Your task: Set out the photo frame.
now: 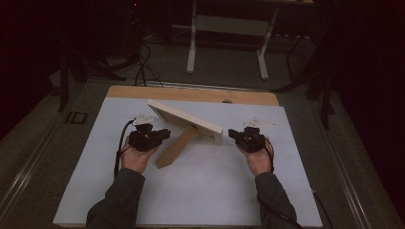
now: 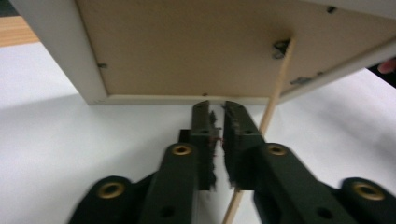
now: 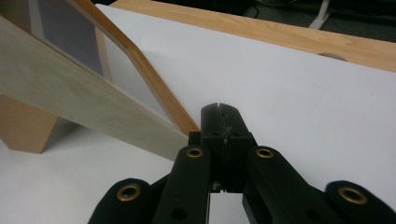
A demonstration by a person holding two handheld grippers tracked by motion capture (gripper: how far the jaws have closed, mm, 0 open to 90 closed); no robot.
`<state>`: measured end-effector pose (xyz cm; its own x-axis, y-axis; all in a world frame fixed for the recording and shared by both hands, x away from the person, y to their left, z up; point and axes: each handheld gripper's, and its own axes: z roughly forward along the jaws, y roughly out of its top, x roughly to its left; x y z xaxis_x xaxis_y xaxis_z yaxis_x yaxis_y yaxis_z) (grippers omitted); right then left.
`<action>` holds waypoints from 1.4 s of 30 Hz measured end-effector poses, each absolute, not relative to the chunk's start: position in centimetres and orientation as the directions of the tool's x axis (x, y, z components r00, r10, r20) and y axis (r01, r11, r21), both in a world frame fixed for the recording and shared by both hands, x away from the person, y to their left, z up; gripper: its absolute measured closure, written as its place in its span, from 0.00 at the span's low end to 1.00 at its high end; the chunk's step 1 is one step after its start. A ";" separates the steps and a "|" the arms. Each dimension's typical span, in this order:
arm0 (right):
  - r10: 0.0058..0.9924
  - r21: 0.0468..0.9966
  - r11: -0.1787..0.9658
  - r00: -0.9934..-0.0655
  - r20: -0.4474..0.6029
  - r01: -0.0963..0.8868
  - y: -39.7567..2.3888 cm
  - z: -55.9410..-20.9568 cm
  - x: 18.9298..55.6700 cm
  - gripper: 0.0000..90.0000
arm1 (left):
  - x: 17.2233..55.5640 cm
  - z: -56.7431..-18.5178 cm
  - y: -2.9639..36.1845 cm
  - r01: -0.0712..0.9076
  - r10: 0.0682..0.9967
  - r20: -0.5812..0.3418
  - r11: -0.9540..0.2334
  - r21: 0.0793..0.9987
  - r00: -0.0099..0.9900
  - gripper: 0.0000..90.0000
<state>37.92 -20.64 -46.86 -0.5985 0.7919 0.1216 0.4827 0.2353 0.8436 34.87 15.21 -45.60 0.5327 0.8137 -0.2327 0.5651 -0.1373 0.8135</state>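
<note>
1. A picture frame (image 1: 184, 121) is being propped on its wooden stand (image 1: 176, 148) mid-table (image 1: 200, 191) (white-covered).
2. The left gripper (image 1: 165, 133) is being held just beside the frame's left end, fingers closed on nothing.
3. The right gripper (image 1: 232, 133), fingers likewise closed and empty, is being held near the frame's right corner.

Pic frame (image 1: 185, 122) stands btwn left gripper (image 1: 162, 133) & right gripper (image 1: 233, 133).
</note>
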 end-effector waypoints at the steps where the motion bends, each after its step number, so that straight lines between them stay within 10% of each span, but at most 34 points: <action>1: 0.792 0.842 0.239 -0.599 0.120 0.484 -20.5 -46.9 38.0 1.00 | 35.0 -45.6 15.2 0.565 0.818 -0.231 -0.134 0.814 0.527 1.00; 42: 0.767 0.826 0.318 -0.638 0.064 0.466 -18.4 -46.6 38.2 1.00 | 37.2 -43.5 13.7 0.545 0.856 -0.179 -0.136 0.828 0.485 1.00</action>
